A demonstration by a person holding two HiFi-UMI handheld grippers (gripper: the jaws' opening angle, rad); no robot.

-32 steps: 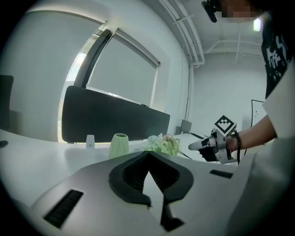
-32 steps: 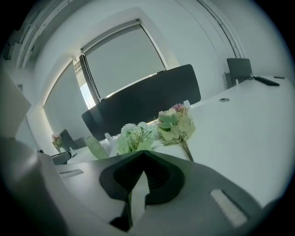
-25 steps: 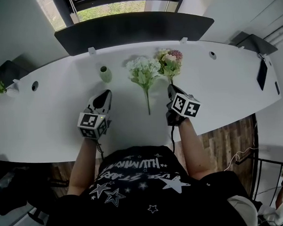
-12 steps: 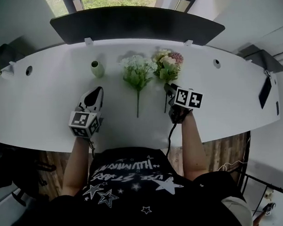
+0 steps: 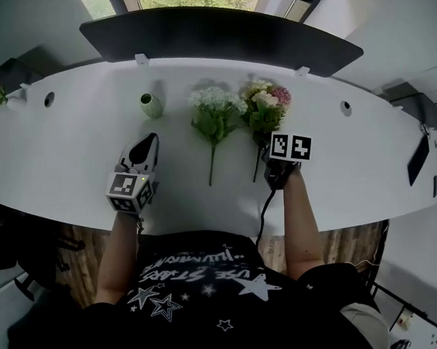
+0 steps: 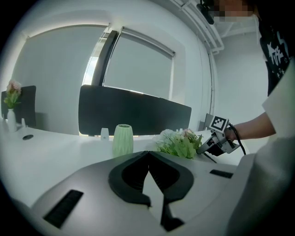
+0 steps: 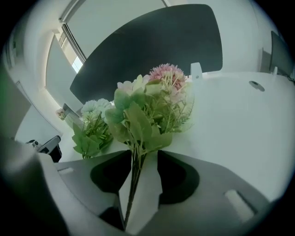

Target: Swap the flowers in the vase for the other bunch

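Gaping after just opening, the right gripper (image 7: 144, 159) straddles the pink bouquet's (image 5: 265, 108) stem on the worktop (image 5: 361, 158), unclamped; the left gripper (image 6: 148, 156) is closed, empty.

Vase (image 5: 151, 106): small, pale green, ribbed, upright on the white table (image 5: 75, 154), left of centre toward the far edge. White-flowered bunch (image 5: 215, 113) lies flat to its right, heads far, stem pointing near. Pink-and-cream bunch (image 5: 265, 108) lies flat further right in the same orientation, its heads just beside the white ones.

The person's black shirt (image 5: 207, 271) bears white lettering too distorted to read.
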